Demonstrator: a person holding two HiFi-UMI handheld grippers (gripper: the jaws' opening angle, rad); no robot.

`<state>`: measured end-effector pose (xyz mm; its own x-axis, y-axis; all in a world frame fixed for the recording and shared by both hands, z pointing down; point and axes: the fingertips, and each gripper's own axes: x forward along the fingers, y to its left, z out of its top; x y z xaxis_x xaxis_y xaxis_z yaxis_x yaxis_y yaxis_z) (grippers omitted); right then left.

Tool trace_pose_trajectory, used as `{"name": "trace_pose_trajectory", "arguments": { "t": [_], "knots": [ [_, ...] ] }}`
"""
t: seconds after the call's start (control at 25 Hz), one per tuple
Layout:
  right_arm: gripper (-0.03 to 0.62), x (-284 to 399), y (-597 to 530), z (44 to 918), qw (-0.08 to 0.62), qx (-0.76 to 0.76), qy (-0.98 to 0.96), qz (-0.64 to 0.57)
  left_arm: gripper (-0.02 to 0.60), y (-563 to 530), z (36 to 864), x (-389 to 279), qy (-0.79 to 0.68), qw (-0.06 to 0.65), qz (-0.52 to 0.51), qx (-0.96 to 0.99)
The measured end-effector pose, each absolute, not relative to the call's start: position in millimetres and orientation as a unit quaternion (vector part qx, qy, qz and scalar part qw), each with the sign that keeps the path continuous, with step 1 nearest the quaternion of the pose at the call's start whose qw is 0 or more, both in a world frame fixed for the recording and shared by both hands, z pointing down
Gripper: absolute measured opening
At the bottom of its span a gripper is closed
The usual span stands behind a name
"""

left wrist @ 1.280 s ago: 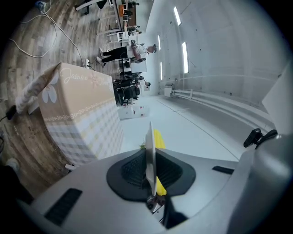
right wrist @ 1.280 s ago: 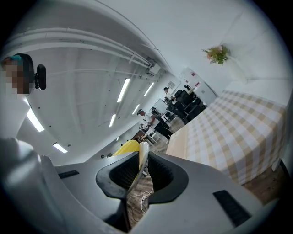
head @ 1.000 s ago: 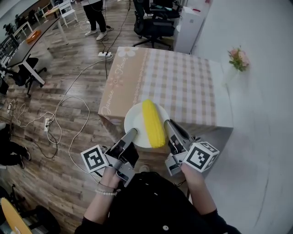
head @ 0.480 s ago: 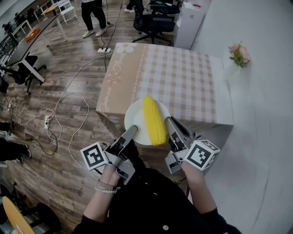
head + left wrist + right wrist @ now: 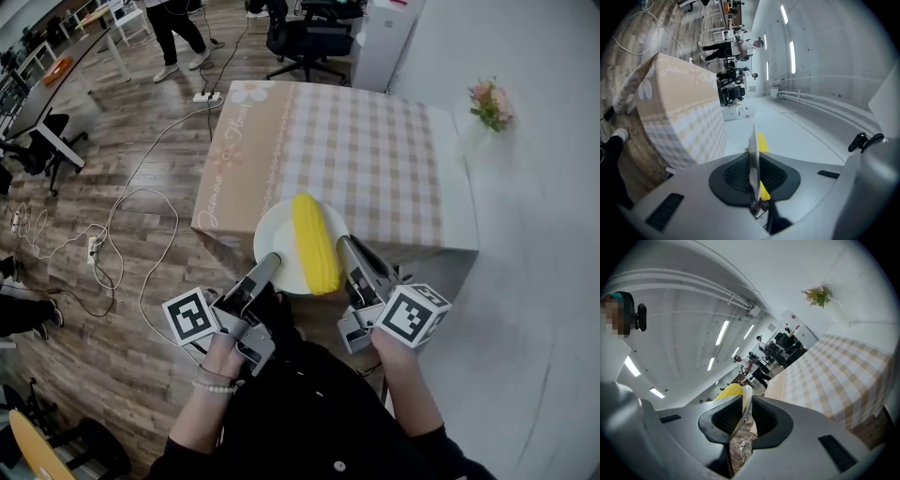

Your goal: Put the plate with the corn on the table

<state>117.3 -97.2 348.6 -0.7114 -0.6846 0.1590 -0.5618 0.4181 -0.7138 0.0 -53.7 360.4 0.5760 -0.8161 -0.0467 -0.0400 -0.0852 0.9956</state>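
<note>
My left gripper point(image 5: 269, 264) pinches the white plate point(image 5: 277, 242) by its rim at 7 o'clock and my right gripper point(image 5: 345, 247) at 4 o'clock, both nearly closed. The plate appears airborne over the checked table's point(image 5: 375, 159) 6 o'clock edge. Uneven lowering tilts it — the corn cob point(image 5: 314, 246) rolls off.

There is one square table point(image 5: 375, 159) under a beige-and-white checked cloth, and over its near edge one round white plate point(image 5: 274, 246) bearing one yellow corn cob point(image 5: 314, 242). Two grey two-jaw grippers sit at that same edge, the left gripper point(image 5: 269, 259) and the right gripper point(image 5: 344, 246), each with one black-and-white marker cube. Beside the table's far right corner stands one bunch of pink flowers point(image 5: 489, 103), and on the wooden floor left of the table lie two white power strips point(image 5: 208, 96) point(image 5: 93, 247).
</note>
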Motion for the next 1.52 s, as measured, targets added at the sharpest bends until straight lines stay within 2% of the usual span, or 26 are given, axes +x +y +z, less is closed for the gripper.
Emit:
{"name": "trace_pose_trajectory", "arguments": {
  "t": [0.52, 0.96, 1.2, 1.52],
  "knots": [
    [0.091, 112, -84, 377, 0.068, -0.389, 0.839, -0.375, 0.043, -47, 392, -6, -0.309, 0.601, -0.311, 0.669],
    [0.091, 96, -137, 374, 0.065, -0.408, 0.825, -0.385, 0.043, -106, 388, -24, -0.296, 0.613, -0.291, 0.672],
    [0.091, 87, -96, 403, 0.066, -0.427, 0.819, -0.378, 0.043, -72, 418, -35, -0.283, 0.610, -0.269, 0.690],
    [0.087, 83, -140, 414, 0.058, -0.450, 0.804, -0.383, 0.040, -121, 428, -39, -0.277, 0.618, -0.248, 0.692]
  ]
}}
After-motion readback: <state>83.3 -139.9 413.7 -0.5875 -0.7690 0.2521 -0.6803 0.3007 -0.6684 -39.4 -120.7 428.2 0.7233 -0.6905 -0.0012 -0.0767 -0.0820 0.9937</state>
